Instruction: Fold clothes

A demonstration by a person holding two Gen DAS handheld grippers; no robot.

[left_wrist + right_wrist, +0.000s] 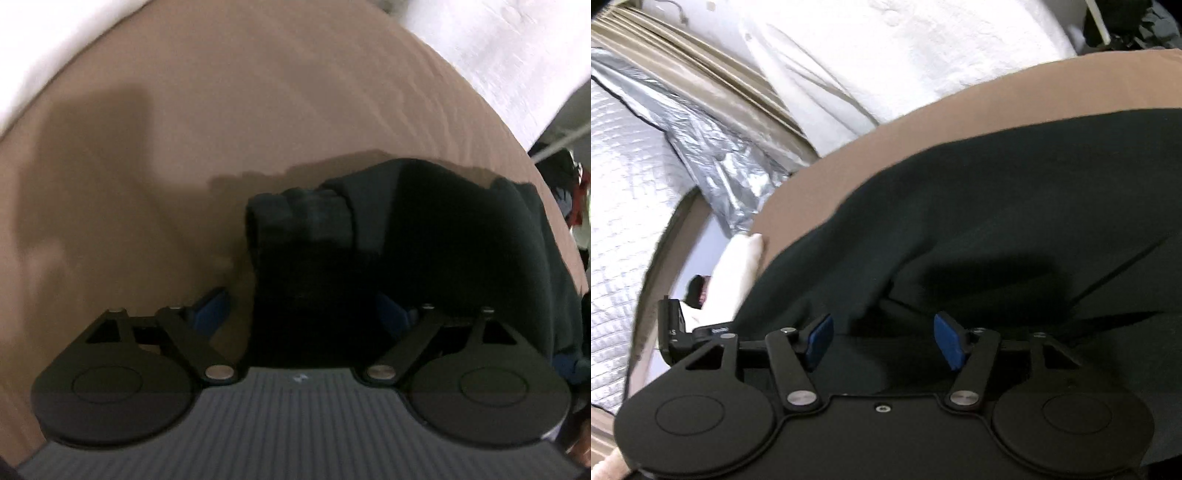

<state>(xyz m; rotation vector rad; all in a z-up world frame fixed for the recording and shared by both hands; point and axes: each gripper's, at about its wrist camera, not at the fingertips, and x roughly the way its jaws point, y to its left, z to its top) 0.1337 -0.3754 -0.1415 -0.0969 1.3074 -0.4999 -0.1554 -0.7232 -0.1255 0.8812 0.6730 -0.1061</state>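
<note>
On brown table (pixel 184 110), dark garment (pixel 424 229) crosswise.

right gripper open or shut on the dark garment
Open: the right gripper's blue pads stand apart over the dark garment.

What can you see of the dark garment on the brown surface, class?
The dark greenish-black soft fabric garment lies on the brown cloth-covered surface, rumpled and partly folded. A ribbed cuff or hem shows at one end, lying between the left claw's spread blue pads. The open right claw hovers over its creases.
</note>
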